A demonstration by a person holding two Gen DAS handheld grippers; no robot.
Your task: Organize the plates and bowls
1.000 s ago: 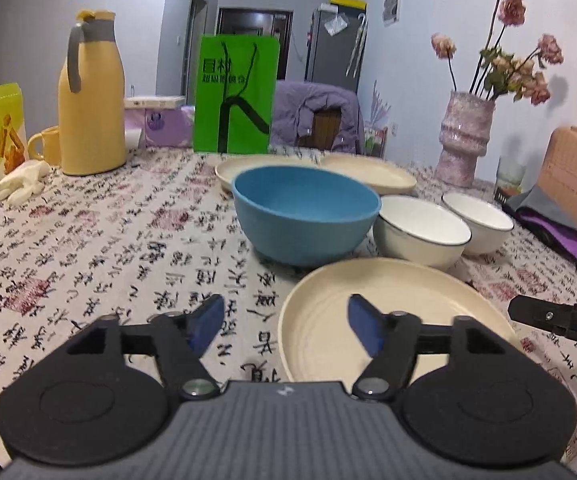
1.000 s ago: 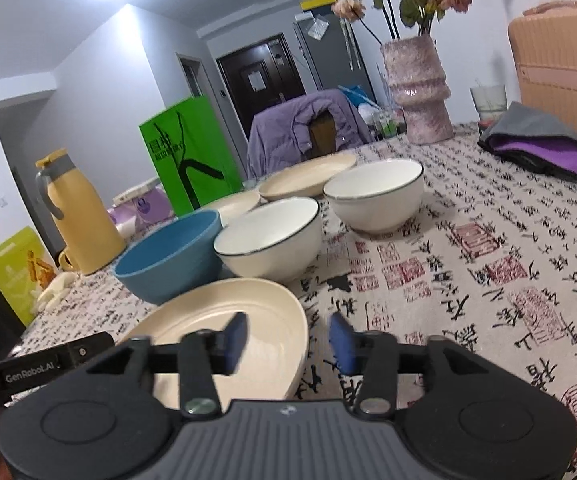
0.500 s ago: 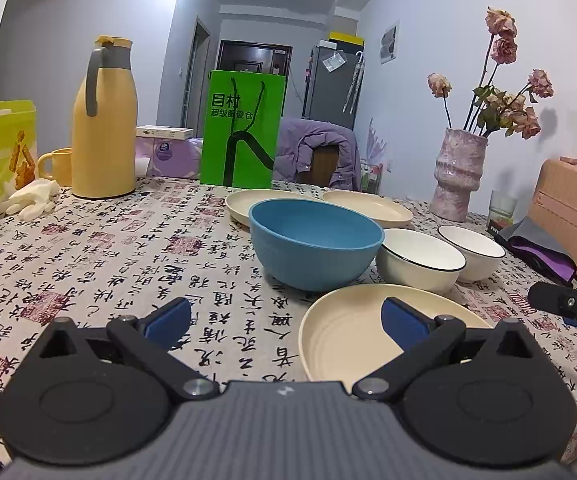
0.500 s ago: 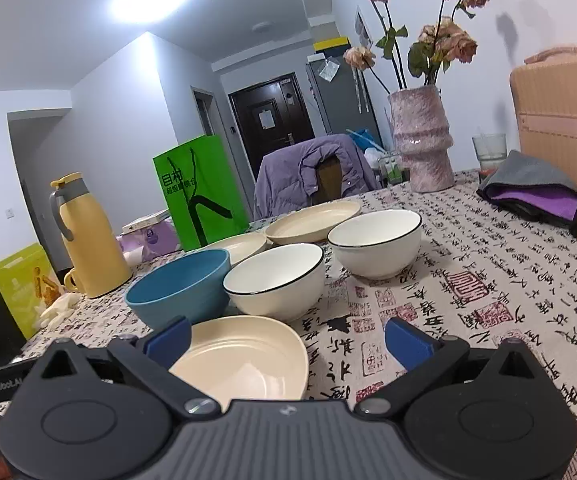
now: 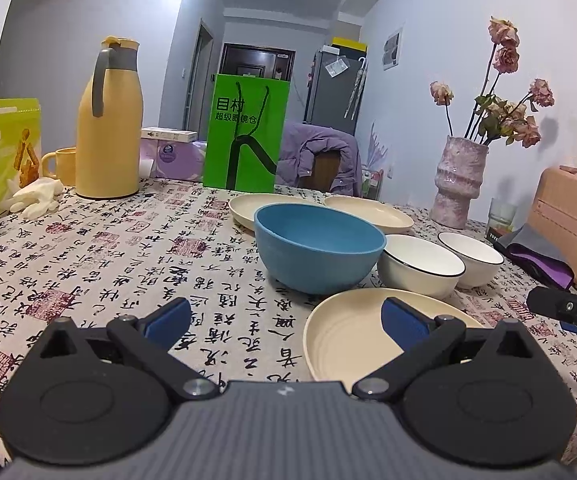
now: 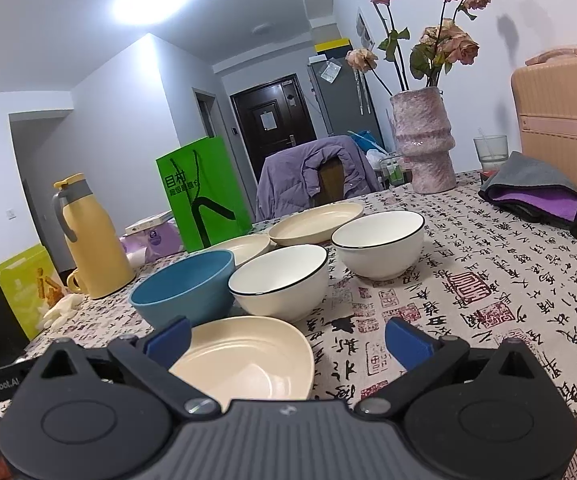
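On the printed tablecloth a cream plate (image 5: 352, 340) lies nearest me, with a blue bowl (image 5: 318, 254) behind it. Right of the blue bowl stand two white bowls with black rims (image 5: 420, 266) (image 5: 470, 258). Two more cream plates (image 5: 264, 206) (image 5: 368, 212) lie further back. My left gripper (image 5: 286, 318) is wide open above the table's near edge, holding nothing; its right pad overlaps the near plate in the picture. My right gripper (image 6: 286, 334) is also wide open and holds nothing, hovering over the near plate (image 6: 248, 360), short of the blue bowl (image 6: 184, 286) and the white bowls (image 6: 280, 282) (image 6: 378, 244).
A yellow thermos (image 5: 108, 120), a yellow mug (image 5: 62, 162), white gloves (image 5: 34, 198) and a green box (image 5: 6, 152) stand at the back left. A green paper bag (image 5: 246, 136), a pink vase of dried roses (image 5: 458, 182), a peach case (image 5: 572, 224) and folded cloths (image 6: 536, 192) line the back and right.
Both grippers have opened from partly closed to fully wide. Both views have tilted up a little, showing more of the room.
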